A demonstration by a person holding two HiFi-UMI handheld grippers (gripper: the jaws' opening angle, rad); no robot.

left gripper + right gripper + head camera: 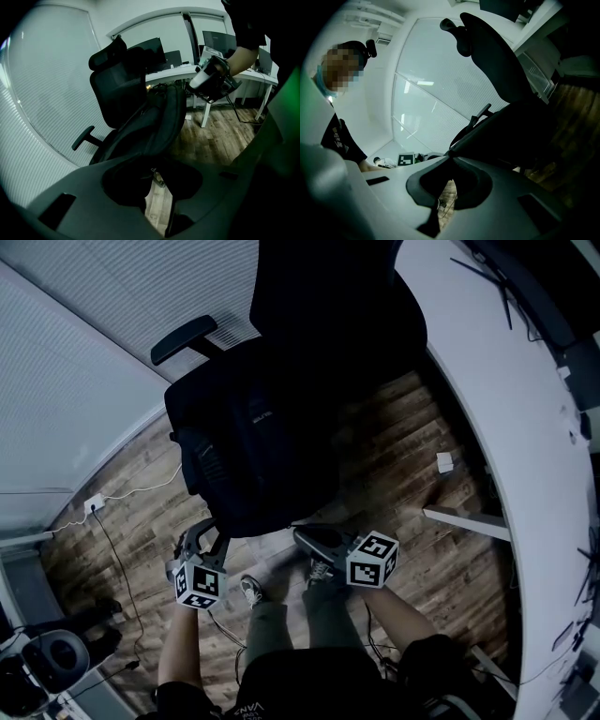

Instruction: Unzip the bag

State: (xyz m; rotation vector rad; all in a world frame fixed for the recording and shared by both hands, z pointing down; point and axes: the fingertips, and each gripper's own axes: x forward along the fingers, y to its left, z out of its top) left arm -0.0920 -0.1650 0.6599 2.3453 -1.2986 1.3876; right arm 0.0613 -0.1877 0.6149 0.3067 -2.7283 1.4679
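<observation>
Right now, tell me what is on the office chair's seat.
A black backpack sits on the office chair, in front of its backrest. The seat cushion beneath it is covered, and the backpack's far side is hidden.

At my twelve o'clock the bag (pixel 161 122) looks like matt black cloth, slumped against the chair (pixel 117 89) with its fine mesh back. At three o'clock, the floor (pixel 403 437) is grainy wood plank and the desk (pixel 497 409) smooth white.
</observation>
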